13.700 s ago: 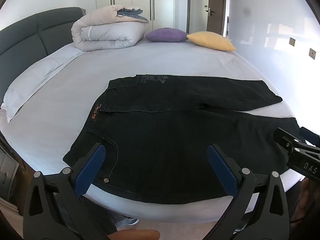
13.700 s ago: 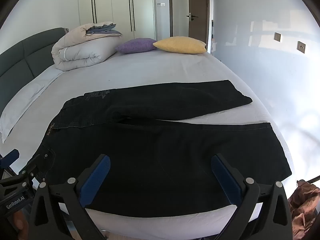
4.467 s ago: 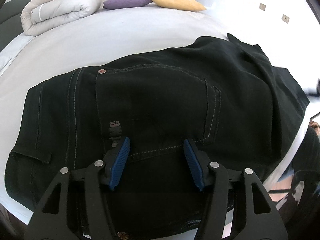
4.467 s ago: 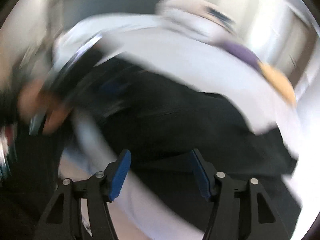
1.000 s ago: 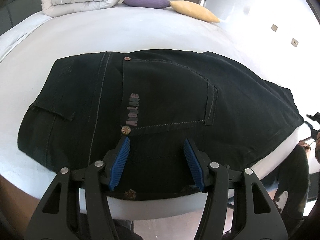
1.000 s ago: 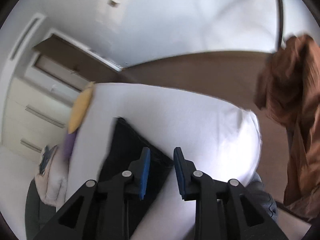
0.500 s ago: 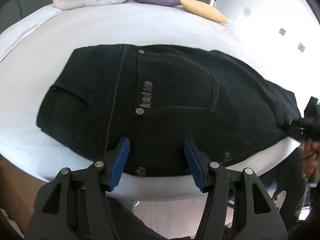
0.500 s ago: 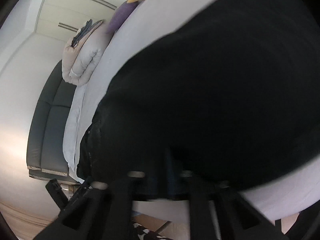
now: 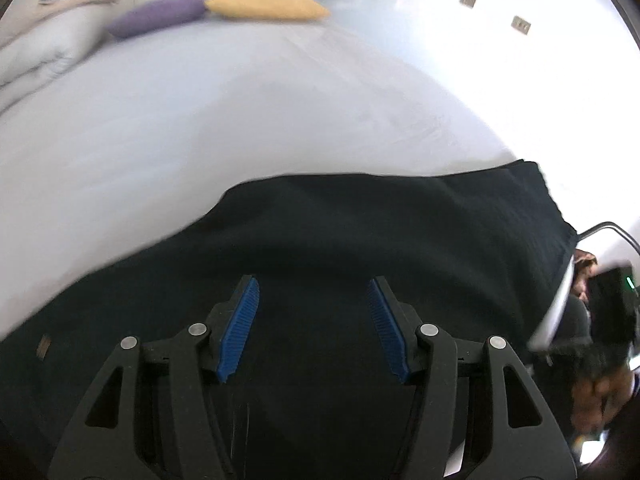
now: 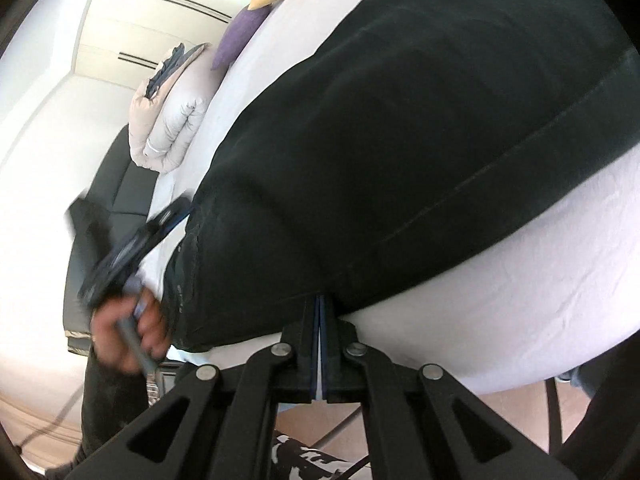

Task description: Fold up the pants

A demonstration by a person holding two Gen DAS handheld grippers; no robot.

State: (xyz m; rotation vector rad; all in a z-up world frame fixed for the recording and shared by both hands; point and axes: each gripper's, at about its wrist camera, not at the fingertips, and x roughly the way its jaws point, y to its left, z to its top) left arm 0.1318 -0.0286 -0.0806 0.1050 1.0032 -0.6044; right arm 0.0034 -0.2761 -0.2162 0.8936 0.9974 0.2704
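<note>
The black denim pants (image 9: 360, 248) lie on the white-sheeted bed (image 9: 200, 120), spread along the bed edge nearest the cameras. In the right wrist view a stitched hem line runs across the fabric, and the cloth edge (image 10: 256, 312) reaches the side of the mattress.

Left hand-held gripper (image 9: 314, 328): released. Its two blue ribbed pads (image 9: 240, 328) stand well apart above the dark fabric, with nothing between them. Whether the pads touch the cloth cannot be told.

Right hand-held gripper (image 10: 320, 312): clenched. Its blue pads are pressed together with only a thin slit between them, right at the lower edge of the pants. The fabric meets the fingertips there, but whether cloth is pinched between the pads cannot be told.

In the right wrist view the person's left hand (image 10: 128, 340), blurred, is at the left beside the corner of the pants.

At the far end of the bed lie a purple cushion (image 9: 160, 14), a yellow cushion (image 9: 268, 4) touching it, and a folded pale duvet (image 10: 168, 120). White wardrobe doors (image 10: 160, 20) stand behind them.
</note>
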